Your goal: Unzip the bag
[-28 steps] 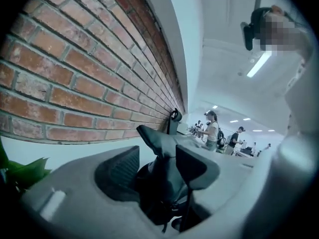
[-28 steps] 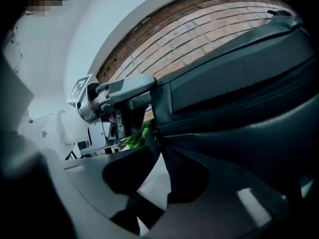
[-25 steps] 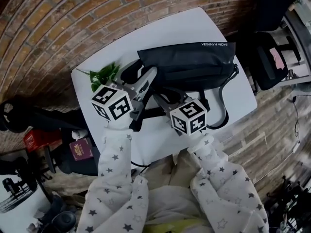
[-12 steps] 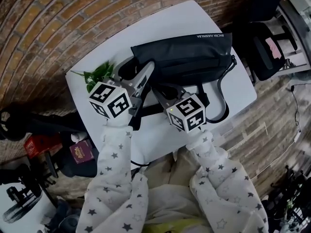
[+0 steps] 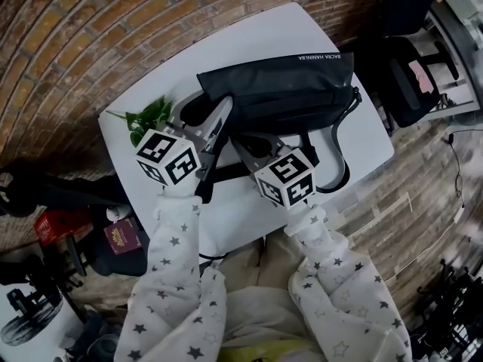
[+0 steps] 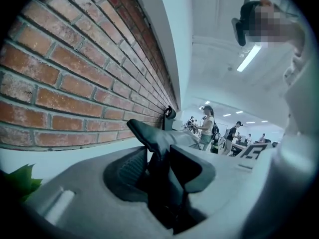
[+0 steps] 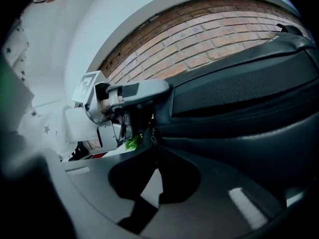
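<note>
A black bag (image 5: 279, 89) lies on the white table (image 5: 324, 36), its zipper running along its near side. My left gripper (image 5: 223, 113) is at the bag's left end. In the left gripper view its jaws (image 6: 162, 161) are closing with the bag's dark corner flap (image 6: 149, 133) standing between them, and a gap still shows at the ribbed left pad. My right gripper (image 5: 235, 142) comes in from the front. Its jaws (image 7: 155, 151) are shut on the small zipper pull (image 7: 151, 133) at the bag's (image 7: 239, 108) end, next to the left gripper's finger (image 7: 132, 90).
A green leafy sprig (image 5: 151, 118) lies on the table left of the bag. The bag's strap (image 5: 339, 153) loops toward the table's front right edge. A dark chair (image 5: 411, 81) stands to the right, and clutter (image 5: 124, 236) lies on the floor at the left. A brick wall (image 6: 75, 73) runs behind the table.
Both grippers have stayed at the bag's left end while the head view drifted slightly. The left gripper's jaws look closer together around the bag's corner than before.
</note>
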Tool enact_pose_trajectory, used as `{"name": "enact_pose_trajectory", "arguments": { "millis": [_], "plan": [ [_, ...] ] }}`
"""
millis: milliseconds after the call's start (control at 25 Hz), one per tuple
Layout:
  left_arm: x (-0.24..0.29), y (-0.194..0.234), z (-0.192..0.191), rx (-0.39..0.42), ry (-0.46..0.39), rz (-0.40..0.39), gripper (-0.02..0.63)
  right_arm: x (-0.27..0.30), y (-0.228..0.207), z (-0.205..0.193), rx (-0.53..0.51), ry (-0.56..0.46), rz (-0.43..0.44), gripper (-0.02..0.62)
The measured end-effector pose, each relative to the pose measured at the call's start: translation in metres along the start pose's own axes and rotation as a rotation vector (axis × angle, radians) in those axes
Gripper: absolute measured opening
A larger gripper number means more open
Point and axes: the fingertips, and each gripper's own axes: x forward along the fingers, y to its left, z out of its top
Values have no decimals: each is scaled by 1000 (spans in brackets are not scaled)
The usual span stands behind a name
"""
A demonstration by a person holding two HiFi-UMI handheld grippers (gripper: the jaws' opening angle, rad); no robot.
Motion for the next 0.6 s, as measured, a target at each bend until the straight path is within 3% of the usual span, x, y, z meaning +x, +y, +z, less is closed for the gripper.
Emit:
{"name": "enact_pose_trajectory", "arguments": {
  "millis": [600],
  "plan": [
    [-2,3,-3,21,-20,74,141,-10,-15,4,-72,50,-53,20]
  ]
}}
